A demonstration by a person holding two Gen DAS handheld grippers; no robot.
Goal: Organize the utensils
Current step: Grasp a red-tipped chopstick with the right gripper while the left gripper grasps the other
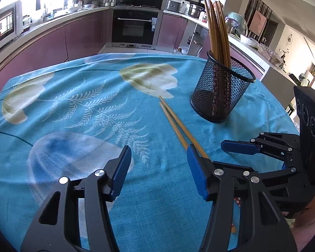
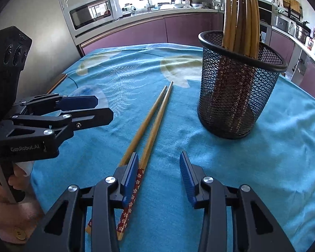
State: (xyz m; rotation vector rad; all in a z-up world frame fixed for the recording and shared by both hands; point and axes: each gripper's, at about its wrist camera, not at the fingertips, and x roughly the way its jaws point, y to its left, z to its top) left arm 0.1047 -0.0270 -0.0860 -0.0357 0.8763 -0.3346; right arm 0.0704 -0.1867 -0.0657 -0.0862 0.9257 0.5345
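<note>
Loose chopsticks: two (image 2: 151, 124), lying side by side on the blue cloth (image 2: 252, 178), tips pointing away toward the kitchen, thick ends nearest the right tool; at least one thick end has a red flowered wrap.
Loose pair, left view: the same two (image 1: 176, 124) run diagonally from the pale flower print down to the left tool's right finger, which covers their near ends.
Holder: one black mesh cup (image 2: 239, 92), upright on the cloth, just right of the loose pair and apart from it.
Chopsticks in holder: a bundle of roughly six (image 2: 241, 14), standing on end and leaning together; exact count hard to tell where they overlap.
Tools: two.
Right tool (image 2: 159, 176): jaws spread wide, holding nothing; low over the cloth, pointing forward, its left finger lying over the thick ends of the pair, with one stick showing in the gap beside it.
Left tool (image 1: 157, 166): jaws spread wide, holding nothing; angled down toward the cloth, left of the pair.
Left tool from the right view (image 2: 84, 109): held level at the left edge, fingers pointing toward the pair; a hand (image 2: 16, 174) grips its handle.
Counter: covered by the blue flower-and-fern cloth.
</note>
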